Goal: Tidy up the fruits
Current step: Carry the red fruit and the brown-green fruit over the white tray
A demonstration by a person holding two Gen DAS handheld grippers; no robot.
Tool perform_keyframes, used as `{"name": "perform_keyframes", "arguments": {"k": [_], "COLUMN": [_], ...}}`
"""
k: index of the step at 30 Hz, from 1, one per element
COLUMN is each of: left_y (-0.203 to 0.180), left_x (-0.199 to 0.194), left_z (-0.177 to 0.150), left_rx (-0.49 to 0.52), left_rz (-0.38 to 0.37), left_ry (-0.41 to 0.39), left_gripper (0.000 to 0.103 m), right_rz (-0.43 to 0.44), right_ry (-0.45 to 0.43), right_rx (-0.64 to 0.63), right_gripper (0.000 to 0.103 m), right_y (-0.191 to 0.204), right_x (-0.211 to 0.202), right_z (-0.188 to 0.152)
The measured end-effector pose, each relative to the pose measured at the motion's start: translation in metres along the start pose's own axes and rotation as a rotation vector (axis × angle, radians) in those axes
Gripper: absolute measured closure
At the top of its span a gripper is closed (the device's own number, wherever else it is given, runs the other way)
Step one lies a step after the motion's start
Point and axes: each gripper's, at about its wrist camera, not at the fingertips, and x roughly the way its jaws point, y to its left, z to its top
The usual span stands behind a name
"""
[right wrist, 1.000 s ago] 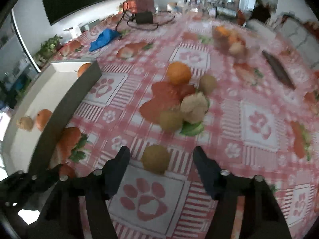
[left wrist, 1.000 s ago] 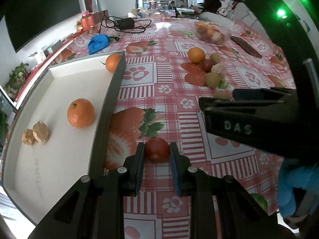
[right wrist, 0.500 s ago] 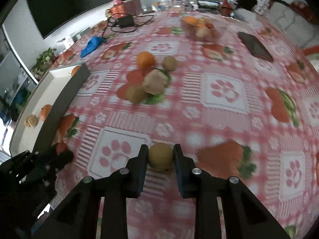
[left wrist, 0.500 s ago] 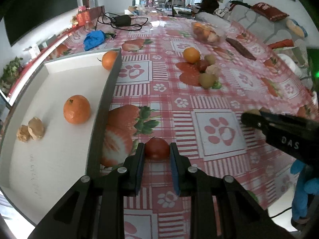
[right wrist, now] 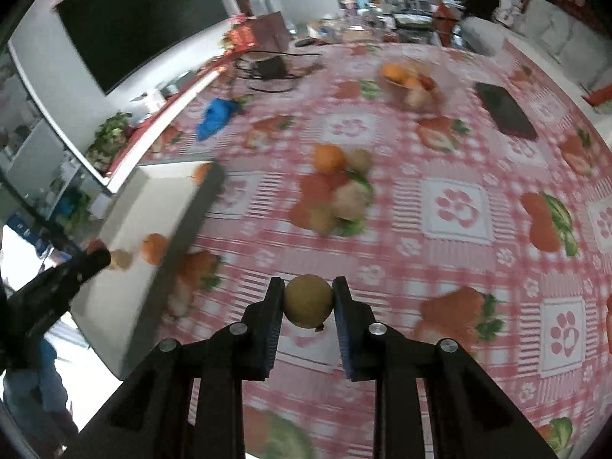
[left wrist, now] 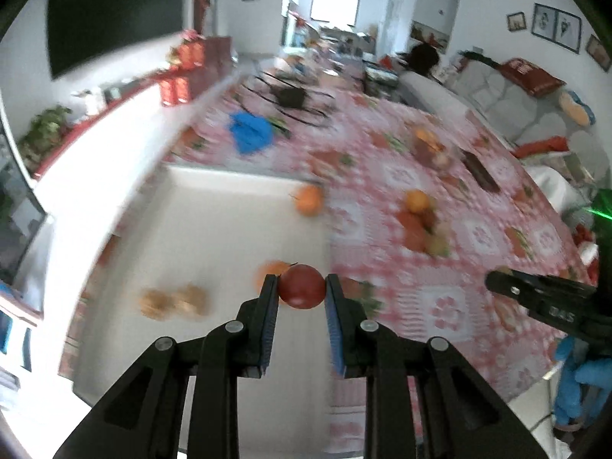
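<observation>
My left gripper (left wrist: 301, 292) is shut on a small red fruit (left wrist: 301, 286), held in the air over the white tray (left wrist: 214, 229). In the tray lie two oranges (left wrist: 308, 199) and two brown walnut-like pieces (left wrist: 174, 301). My right gripper (right wrist: 308, 300) is shut on a round yellow-green fruit (right wrist: 308, 300), lifted above the checked tablecloth (right wrist: 451, 206). A pile of loose fruit (right wrist: 338, 191) with an orange and several tan ones rests mid-table. In the left wrist view the right gripper (left wrist: 493, 281) shows at the right edge; in the right wrist view the left gripper (right wrist: 97, 254) shows at the left, over the tray.
A clear bowl of fruit (right wrist: 411, 80) stands farther back, beside a dark flat phone-like object (right wrist: 505, 109). A blue cloth (right wrist: 216, 114) and black cables with an adapter (right wrist: 271, 67) lie at the far left. A blue-gloved hand (left wrist: 581, 378) holds the right gripper.
The right gripper closed on the yellow-green fruit and lifted it. The left gripper rose with the red fruit and swung left, from the tablecloth to above the tray.
</observation>
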Motion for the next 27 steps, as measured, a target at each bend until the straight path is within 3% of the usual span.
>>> {"name": "perform_keyframes", "arguments": {"k": [10, 17, 27], "left_y": [0.079, 0.096, 0.104], "left_x": [-0.013, -0.01, 0.012], "left_z": [0.004, 0.002, 0.009], "left_rx": [-0.089, -0.114, -0.117], "left_rz": [0.114, 0.11, 0.084], "left_ry": [-0.032, -0.036, -0.008], "left_gripper": [0.076, 0.076, 0.076], "right_rz": [0.096, 0.11, 0.101], "right_ry": [0.029, 0.047, 0.085], "right_rx": [-0.124, -0.213, -0.262], "right_gripper": [0.076, 0.076, 0.076], "right_y": [0.082, 0.127, 0.156], "right_x": [0.015, 0.033, 0.061], "right_z": [0.023, 0.033, 0.044]}}
